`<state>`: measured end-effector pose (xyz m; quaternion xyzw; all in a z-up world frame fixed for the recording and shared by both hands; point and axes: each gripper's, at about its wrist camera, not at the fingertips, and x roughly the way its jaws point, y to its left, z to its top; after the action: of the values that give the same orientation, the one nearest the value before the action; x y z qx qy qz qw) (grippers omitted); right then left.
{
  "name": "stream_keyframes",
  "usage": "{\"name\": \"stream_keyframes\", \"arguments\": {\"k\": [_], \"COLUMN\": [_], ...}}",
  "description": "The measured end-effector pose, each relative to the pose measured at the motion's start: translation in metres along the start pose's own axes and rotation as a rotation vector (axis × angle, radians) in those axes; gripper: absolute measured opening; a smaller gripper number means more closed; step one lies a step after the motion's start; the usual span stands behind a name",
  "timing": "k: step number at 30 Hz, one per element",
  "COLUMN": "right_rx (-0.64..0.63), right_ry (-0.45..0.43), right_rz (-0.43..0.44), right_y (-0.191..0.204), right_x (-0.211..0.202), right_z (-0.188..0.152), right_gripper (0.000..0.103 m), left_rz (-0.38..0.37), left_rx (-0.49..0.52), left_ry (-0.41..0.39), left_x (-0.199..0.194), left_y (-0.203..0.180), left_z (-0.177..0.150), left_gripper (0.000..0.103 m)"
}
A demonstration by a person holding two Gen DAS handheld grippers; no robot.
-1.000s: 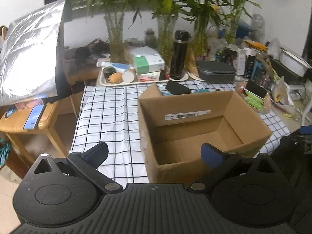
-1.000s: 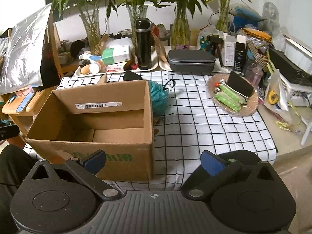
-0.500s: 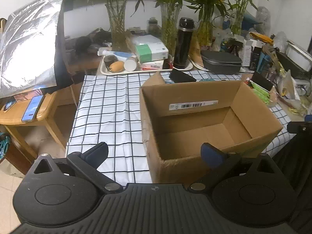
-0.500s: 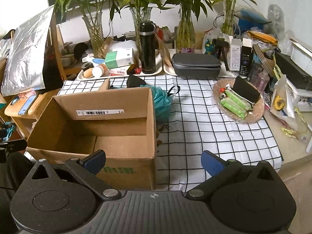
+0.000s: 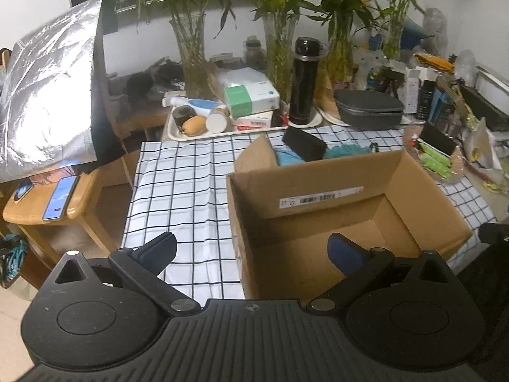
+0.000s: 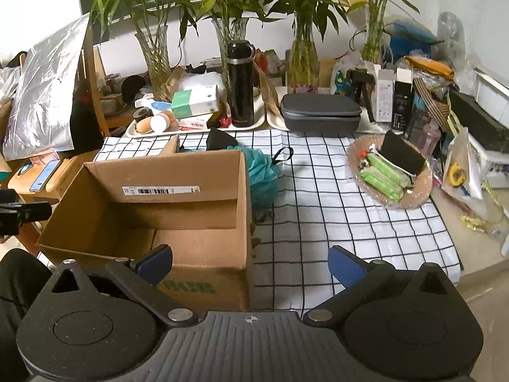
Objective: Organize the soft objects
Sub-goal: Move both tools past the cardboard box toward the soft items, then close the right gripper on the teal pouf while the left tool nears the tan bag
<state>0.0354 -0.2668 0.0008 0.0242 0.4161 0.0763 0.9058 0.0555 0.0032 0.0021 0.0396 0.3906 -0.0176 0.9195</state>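
An open, empty cardboard box (image 5: 334, 210) stands on the checked tablecloth; it also shows in the right wrist view (image 6: 159, 210). A teal bath pouf (image 6: 262, 172) lies just behind the box's right side, and its top shows over the box (image 5: 345, 152) in the left wrist view. A black soft pad (image 5: 303, 144) and a teal cloth (image 5: 288, 156) lie behind the box. My left gripper (image 5: 251, 250) is open and empty, in front of the box's left wall. My right gripper (image 6: 249, 259) is open and empty at the box's near right corner.
A glass plate (image 6: 389, 172) with green packets and a black pad sits at the right. Trays, a black flask (image 6: 240, 84), a grey case (image 6: 319, 114) and plant vases crowd the table's back. A wooden stool (image 5: 54, 197) with a phone stands at the left.
Both grippers have risen and pulled back a little, so the box and the table look lower and farther. Both stay open and nothing on the table has moved.
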Motion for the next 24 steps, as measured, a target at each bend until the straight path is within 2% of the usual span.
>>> {"name": "stream_keyframes", "arguments": {"k": [10, 15, 19, 24], "right_rx": [0.006, 0.039, 0.111, 0.143], "right_ry": [-0.035, -0.068, -0.111, -0.124], "right_rz": [-0.042, -0.037, -0.011, -0.026], "right_y": [-0.007, -0.016, -0.026, -0.037], "right_x": [0.005, 0.011, 0.018, 0.031], "right_z": [0.011, 0.019, 0.021, 0.028], "right_gripper": [0.103, 0.103, 0.103, 0.103], "left_rz": [0.005, -0.003, -0.038, -0.087], "left_rx": [-0.016, -0.022, -0.056, -0.088], "left_ry": [0.005, 0.002, -0.002, -0.040], "left_x": [0.006, 0.010, 0.015, 0.017], "left_y": [0.005, 0.015, 0.028, 0.041], "left_z": [0.005, 0.006, 0.007, 0.010], "left_gripper": [0.103, 0.103, 0.103, 0.103]}}
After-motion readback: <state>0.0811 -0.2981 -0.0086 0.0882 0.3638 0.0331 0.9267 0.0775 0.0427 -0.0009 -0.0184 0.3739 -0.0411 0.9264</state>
